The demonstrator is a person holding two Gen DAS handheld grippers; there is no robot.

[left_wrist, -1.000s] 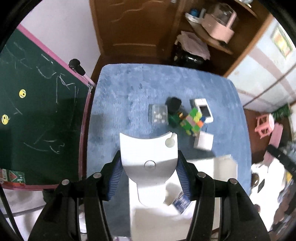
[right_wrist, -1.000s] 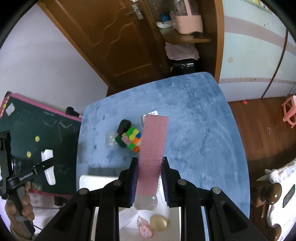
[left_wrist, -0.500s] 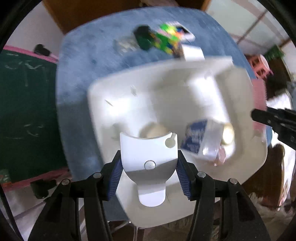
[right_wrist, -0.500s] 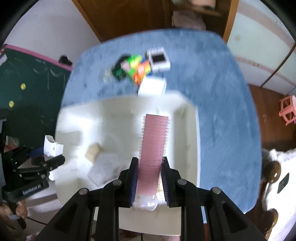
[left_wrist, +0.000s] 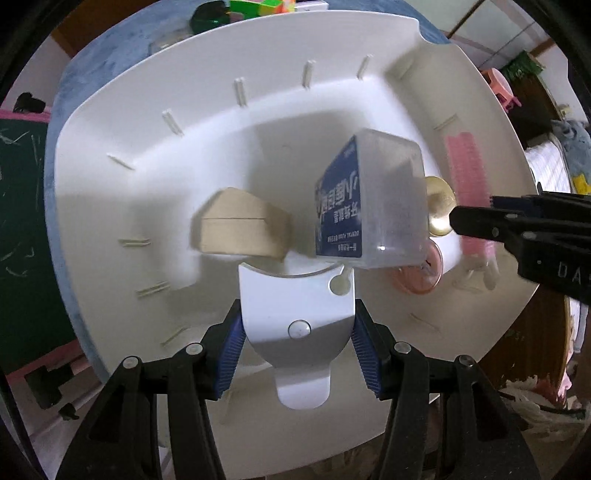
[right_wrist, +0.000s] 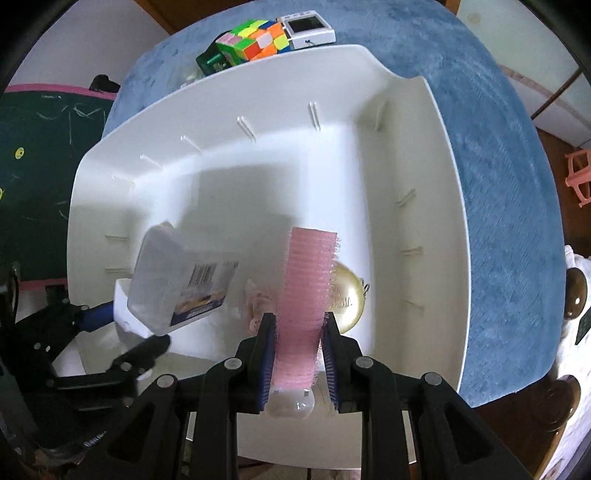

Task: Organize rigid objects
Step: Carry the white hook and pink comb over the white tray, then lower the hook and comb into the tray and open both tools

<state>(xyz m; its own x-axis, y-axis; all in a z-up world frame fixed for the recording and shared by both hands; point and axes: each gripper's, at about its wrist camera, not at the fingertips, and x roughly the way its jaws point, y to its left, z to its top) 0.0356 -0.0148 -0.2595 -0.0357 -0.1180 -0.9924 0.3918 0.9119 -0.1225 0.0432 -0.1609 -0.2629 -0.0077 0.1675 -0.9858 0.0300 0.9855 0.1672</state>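
Hanging straight down over the white bin (right_wrist: 436, 155), the right gripper (right_wrist: 297, 354) clamps a pink hair roller (right_wrist: 308, 295) between its blue pads, though its jaws are just starting to part. The left gripper (left_wrist: 297, 343) pinches a white plastic holder (left_wrist: 295, 306) by its sides, low above the bin's near-left part. Inside the bin lie a tan wooden block (left_wrist: 236, 229), a frosted box with a blue label (left_wrist: 369, 206), a gold disc (right_wrist: 347, 299) and a pinkish round piece (left_wrist: 417, 273). Beyond the bin's far rim, on the blue worktop (right_wrist: 509, 177), sit a colourful puzzle cube (right_wrist: 255, 38), a green box (right_wrist: 212, 61) and a small white device (right_wrist: 308, 27).
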